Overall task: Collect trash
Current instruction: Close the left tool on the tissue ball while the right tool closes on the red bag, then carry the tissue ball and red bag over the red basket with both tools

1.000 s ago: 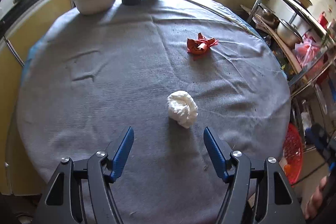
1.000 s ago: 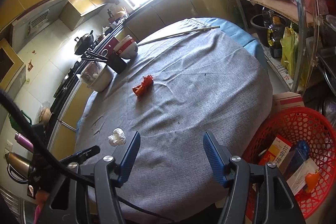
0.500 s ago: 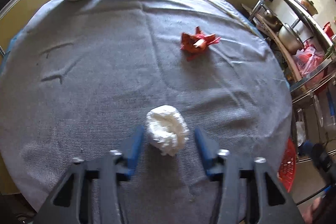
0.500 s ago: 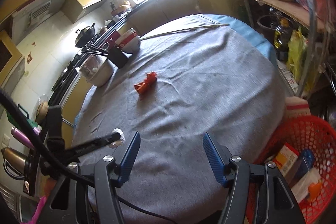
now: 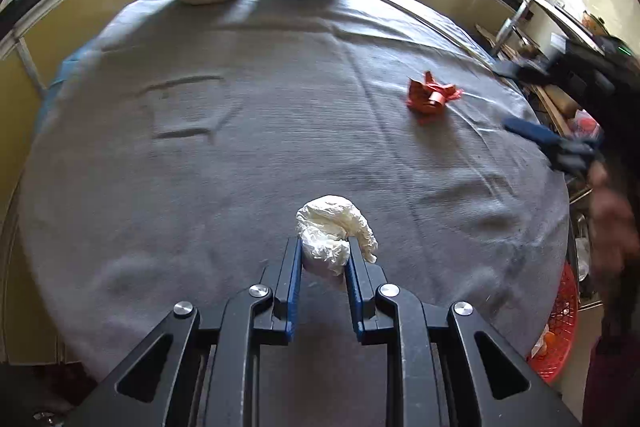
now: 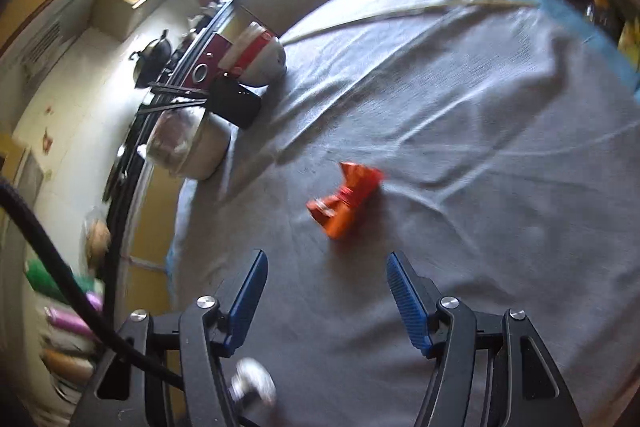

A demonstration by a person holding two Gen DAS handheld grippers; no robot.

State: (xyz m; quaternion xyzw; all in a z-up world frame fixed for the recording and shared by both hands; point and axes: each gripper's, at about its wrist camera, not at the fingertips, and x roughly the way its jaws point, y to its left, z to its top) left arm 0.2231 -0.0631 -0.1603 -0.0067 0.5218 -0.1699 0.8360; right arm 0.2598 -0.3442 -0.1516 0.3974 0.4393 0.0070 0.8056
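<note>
In the left wrist view, the left tongs [image 5: 324, 259] are clenched on a crumpled white wad [image 5: 334, 233] at the near edge of the grey-clothed desk [image 5: 240, 155]. In the right wrist view, the right tongs [image 6: 326, 281] are spread wide, just short of a red wrapper [image 6: 346, 201] lying on the cloth.

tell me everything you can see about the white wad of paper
The white wad of paper is a crumpled, roughly round ball, like tissue or thin wrap, with creased folds and a loose flap hanging on its right. It sits near the front edge of the grey tablecloth, pinched between the blue pads of the left gripper, whose jaws are shut on its lower half.
</note>
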